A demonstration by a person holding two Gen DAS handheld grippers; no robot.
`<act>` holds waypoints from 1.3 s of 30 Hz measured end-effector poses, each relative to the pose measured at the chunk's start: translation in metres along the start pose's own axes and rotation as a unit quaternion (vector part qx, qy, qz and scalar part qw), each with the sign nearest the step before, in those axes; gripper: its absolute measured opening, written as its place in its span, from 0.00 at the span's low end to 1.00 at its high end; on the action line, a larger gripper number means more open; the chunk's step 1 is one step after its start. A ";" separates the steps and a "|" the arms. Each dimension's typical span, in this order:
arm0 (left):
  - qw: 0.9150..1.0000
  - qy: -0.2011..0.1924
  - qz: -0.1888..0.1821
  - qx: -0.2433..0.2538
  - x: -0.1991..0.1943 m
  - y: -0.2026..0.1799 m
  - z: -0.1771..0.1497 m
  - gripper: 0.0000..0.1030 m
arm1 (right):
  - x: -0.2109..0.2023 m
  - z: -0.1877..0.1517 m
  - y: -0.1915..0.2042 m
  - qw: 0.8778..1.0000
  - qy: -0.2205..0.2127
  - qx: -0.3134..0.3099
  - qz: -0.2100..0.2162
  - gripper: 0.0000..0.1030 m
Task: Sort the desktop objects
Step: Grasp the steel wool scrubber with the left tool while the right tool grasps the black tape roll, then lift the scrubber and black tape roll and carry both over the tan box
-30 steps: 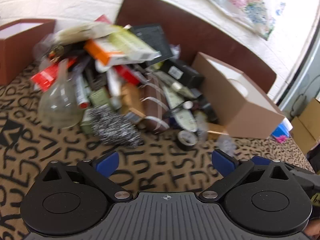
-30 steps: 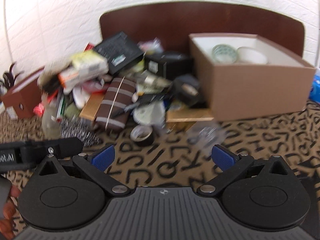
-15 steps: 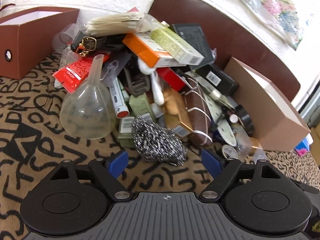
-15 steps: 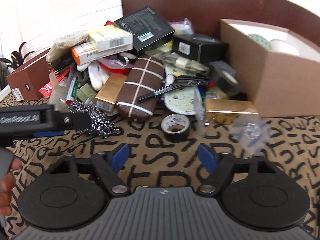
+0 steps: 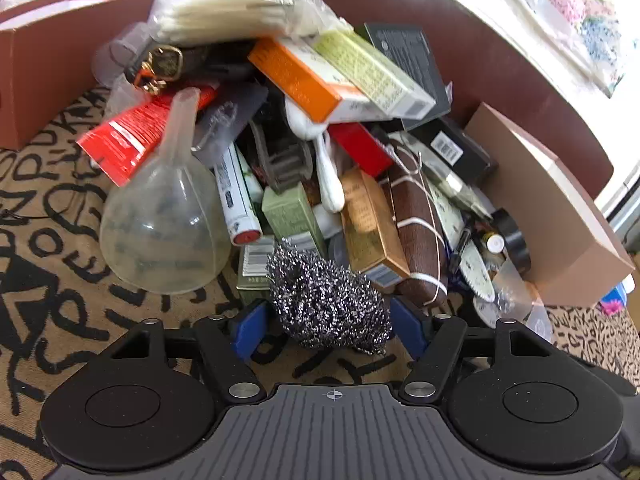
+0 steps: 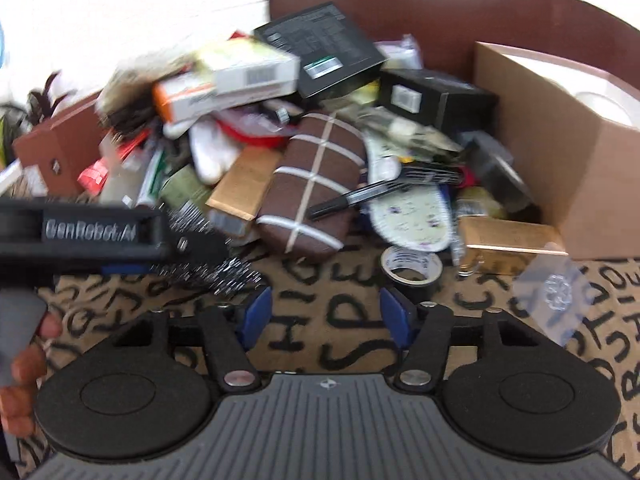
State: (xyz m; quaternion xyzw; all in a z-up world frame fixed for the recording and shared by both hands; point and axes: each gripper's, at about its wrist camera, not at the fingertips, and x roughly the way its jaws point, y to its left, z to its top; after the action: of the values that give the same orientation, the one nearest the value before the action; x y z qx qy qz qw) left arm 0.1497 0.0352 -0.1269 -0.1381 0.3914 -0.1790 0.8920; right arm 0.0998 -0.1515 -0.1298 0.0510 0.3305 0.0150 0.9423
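The tan tablecloth printed with black letters [image 5: 60,264] carries everything. On it, from the left wrist view, an open tan cardboard box [image 5: 560,216] stands to the right and a reddish-brown cardboard box [image 5: 48,64] to the left, with a heaped pile of packets and cartons between them. Next in size come a clear plastic funnel [image 5: 164,232] lying on its side with its spout pointing up toward the pile, and a brown pouch bound with white elastic bands [image 5: 418,216] running lengthwise away from the camera. At the near edge of the pile sits the silvery steel-wool scouring ball [image 5: 328,300], a rough lump slightly wider than tall, with no real pointing end.

The left gripper [image 5: 326,330] has the scourer between its blue pads, and the jaws are closing; small gaps show at both sides, so I judge it not yet gripped. The right gripper [image 6: 326,314] is also closing, over bare cloth, with a small roll of dark tape [image 6: 412,270] just beyond its right pad.

To grip well, squeeze across the scourer's wider span, low on its body, and lift straight up, since its wire loops could snag the green carton [image 5: 292,216] touching it behind
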 end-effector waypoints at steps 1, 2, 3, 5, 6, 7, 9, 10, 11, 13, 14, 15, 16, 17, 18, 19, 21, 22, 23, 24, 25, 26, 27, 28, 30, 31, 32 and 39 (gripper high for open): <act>1.000 0.003 -0.003 0.003 0.001 0.000 -0.001 0.53 | -0.001 0.000 -0.004 1.000 -0.002 0.009 -0.002 0.55; 1.000 0.008 -0.009 0.005 0.002 -0.001 -0.001 0.49 | -0.003 0.001 -0.008 1.000 -0.003 0.015 -0.005 0.55; 1.000 0.010 -0.011 0.004 0.003 -0.001 -0.002 0.49 | -0.004 0.001 -0.011 1.000 -0.003 0.019 -0.007 0.54; 1.000 0.006 -0.008 0.004 0.004 -0.002 -0.003 0.52 | -0.007 0.002 -0.016 1.000 -0.004 0.020 -0.012 0.52; 1.000 0.003 -0.008 0.004 0.004 -0.002 -0.003 0.62 | -0.008 0.002 -0.017 1.000 -0.006 0.018 -0.016 0.52; 1.000 0.001 -0.010 0.000 0.005 -0.002 -0.004 0.67 | -0.009 0.002 -0.018 1.000 -0.009 0.016 -0.020 0.52; 1.000 0.001 -0.011 -0.007 0.008 -0.001 -0.005 0.68 | -0.008 0.003 -0.020 0.999 -0.012 0.015 -0.030 0.53; 1.000 0.004 -0.011 -0.007 0.008 -0.002 -0.004 0.56 | -0.005 0.004 -0.022 0.999 -0.009 0.015 -0.036 0.53; 1.000 0.005 -0.010 -0.004 0.008 -0.002 -0.004 0.48 | -0.002 0.005 -0.024 0.999 -0.006 0.016 -0.039 0.53; 1.000 0.008 -0.013 -0.005 0.006 -0.001 -0.002 0.47 | 0.005 0.005 -0.029 0.999 -0.002 0.022 -0.045 0.53; 1.000 0.008 -0.013 -0.005 0.006 0.000 -0.002 0.48 | 0.009 0.005 -0.031 0.998 0.000 0.025 -0.049 0.54; 1.000 0.007 -0.014 -0.006 0.006 0.000 -0.001 0.49 | 0.012 0.006 -0.033 0.998 0.000 0.028 -0.054 0.54; 1.000 0.006 -0.015 -0.009 0.006 0.001 -0.001 0.62 | 0.014 0.006 -0.034 0.998 -0.003 0.029 -0.057 0.54; 1.000 0.003 -0.015 -0.012 0.006 0.002 0.000 0.65 | 0.017 0.006 -0.035 0.998 -0.007 0.029 -0.057 0.54; 1.000 0.003 -0.016 -0.015 0.007 0.003 0.000 0.65 | 0.018 0.007 -0.035 0.998 -0.008 0.028 -0.056 0.53; 1.000 0.004 -0.017 -0.017 0.008 0.003 0.001 0.62 | 0.020 0.008 -0.035 0.998 -0.009 0.026 -0.055 0.51; 1.000 0.007 -0.019 -0.014 0.008 0.003 0.001 0.47 | 0.019 0.008 -0.033 0.998 -0.008 0.017 -0.057 0.42; 1.000 0.009 -0.022 -0.011 0.007 0.003 0.000 0.43 | 0.017 0.008 -0.033 0.998 -0.006 0.015 -0.053 0.42; 1.000 0.012 -0.025 -0.007 0.005 0.003 -0.001 0.41 | 0.014 0.007 -0.033 0.999 -0.005 0.014 -0.047 0.42; 0.999 0.016 -0.028 -0.003 0.003 0.002 -0.002 0.40 | 0.011 0.006 -0.033 0.999 -0.003 0.012 -0.044 0.42; 0.999 0.019 -0.033 0.001 0.000 0.002 -0.003 0.39 | 0.008 0.004 -0.032 0.999 -0.001 0.008 -0.043 0.42; 0.999 0.024 -0.041 0.003 -0.002 0.002 -0.005 0.38 | 0.004 0.002 -0.031 0.999 0.001 0.004 -0.042 0.42; 0.998 0.030 -0.048 0.004 -0.005 0.001 -0.007 0.38 | -0.001 0.000 -0.031 0.999 0.003 0.001 -0.039 0.42; 0.998 0.037 -0.057 0.006 -0.007 0.000 -0.009 0.38 | -0.006 -0.003 -0.031 0.999 0.006 -0.002 -0.035 0.42; 0.996 0.051 -0.074 0.013 -0.012 -0.004 -0.014 0.38 | -0.017 -0.009 -0.030 1.000 0.010 -0.005 -0.029 0.42; 0.995 0.059 -0.084 0.015 -0.015 -0.006 -0.018 0.37 | -0.023 -0.012 -0.030 1.000 0.010 -0.007 -0.026 0.42; 0.993 0.069 -0.099 0.019 -0.018 -0.008 -0.021 0.37 | -0.030 -0.015 -0.031 1.000 0.011 -0.009 -0.025 0.42; 0.986 0.095 -0.124 0.058 -0.022 -0.028 -0.041 0.61 | -0.055 -0.035 -0.035 0.999 0.027 -0.024 -0.030 0.42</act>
State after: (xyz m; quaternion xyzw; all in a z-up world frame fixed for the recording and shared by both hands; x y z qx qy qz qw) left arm 0.0994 0.0150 -0.1290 -0.1155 0.4435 -0.3228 0.8281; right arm 0.0349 -0.1867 -0.1262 0.0179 0.3570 -0.0043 0.9339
